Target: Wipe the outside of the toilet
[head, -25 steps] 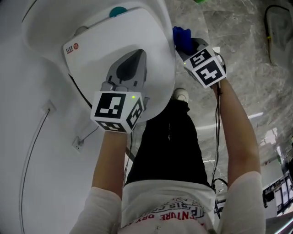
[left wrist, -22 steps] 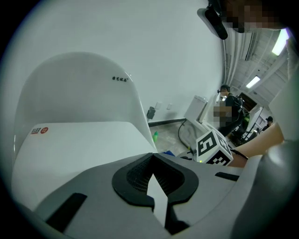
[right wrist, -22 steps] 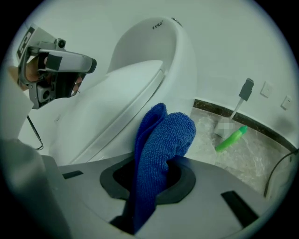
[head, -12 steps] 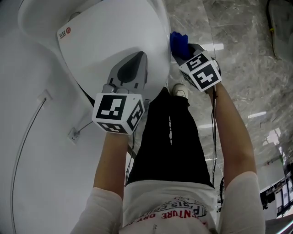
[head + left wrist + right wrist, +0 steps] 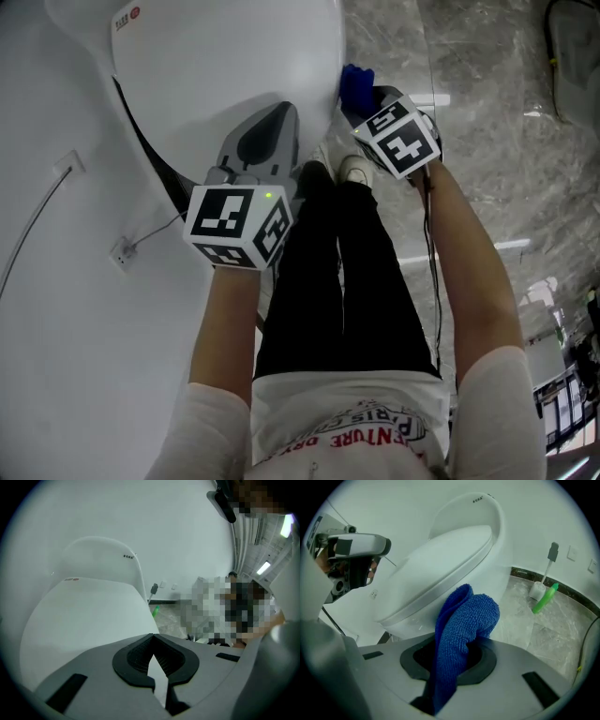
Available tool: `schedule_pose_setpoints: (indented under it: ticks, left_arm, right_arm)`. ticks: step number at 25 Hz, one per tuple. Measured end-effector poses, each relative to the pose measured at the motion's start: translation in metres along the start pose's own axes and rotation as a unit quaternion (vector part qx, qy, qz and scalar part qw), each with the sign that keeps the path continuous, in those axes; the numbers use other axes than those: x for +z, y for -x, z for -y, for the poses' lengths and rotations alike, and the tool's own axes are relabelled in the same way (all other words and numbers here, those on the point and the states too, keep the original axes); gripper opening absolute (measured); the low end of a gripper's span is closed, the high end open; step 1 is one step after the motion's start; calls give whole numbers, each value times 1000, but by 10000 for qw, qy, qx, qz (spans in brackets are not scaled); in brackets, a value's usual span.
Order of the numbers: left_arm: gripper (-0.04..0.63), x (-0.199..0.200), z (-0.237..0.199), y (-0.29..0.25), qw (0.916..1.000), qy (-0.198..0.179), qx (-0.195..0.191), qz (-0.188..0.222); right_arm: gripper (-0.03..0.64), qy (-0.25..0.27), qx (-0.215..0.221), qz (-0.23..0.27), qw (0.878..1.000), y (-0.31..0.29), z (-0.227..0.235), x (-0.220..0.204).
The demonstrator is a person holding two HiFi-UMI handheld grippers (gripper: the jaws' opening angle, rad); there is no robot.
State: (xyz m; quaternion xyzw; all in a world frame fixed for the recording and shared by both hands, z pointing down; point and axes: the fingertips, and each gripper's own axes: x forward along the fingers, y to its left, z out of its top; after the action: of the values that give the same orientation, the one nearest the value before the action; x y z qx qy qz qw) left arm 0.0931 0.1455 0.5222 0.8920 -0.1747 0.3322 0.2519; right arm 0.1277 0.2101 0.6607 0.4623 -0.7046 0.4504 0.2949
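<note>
The right hand-held gripper (image 5: 452,660) is clamped on a folded blue cloth (image 5: 461,620), which stands up from its jaws close beside the white toilet (image 5: 234,66), on the person's right and under the lid's rim. The left hand-held gripper (image 5: 153,637), its jaws closed together with nothing between them, is over the front of the closed lid. Marble floor (image 5: 487,112) lies open on the right of the bowl, and the wall is near on the left.

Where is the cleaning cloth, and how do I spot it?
Find the big white toilet. Right next to its bowl, the grey right gripper pinches the cloth, which sticks up out of it. It is the only fuzzy, bright blue thing; its neighbours are smooth and white or grey.
</note>
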Motion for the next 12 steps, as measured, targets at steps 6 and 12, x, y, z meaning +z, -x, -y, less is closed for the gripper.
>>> schedule_pose_setpoints:
  ticks: [6, 12]
  left_arm:
    - [8, -25, -1, 34, 9998, 81, 194, 13]
    - [8, -63, -12, 61, 9997, 174, 151, -55]
  right_arm:
    - [72, -285, -133, -8, 9995, -1, -27, -16]
    - [72, -398, -231, 13, 9989, -7, -56, -26]
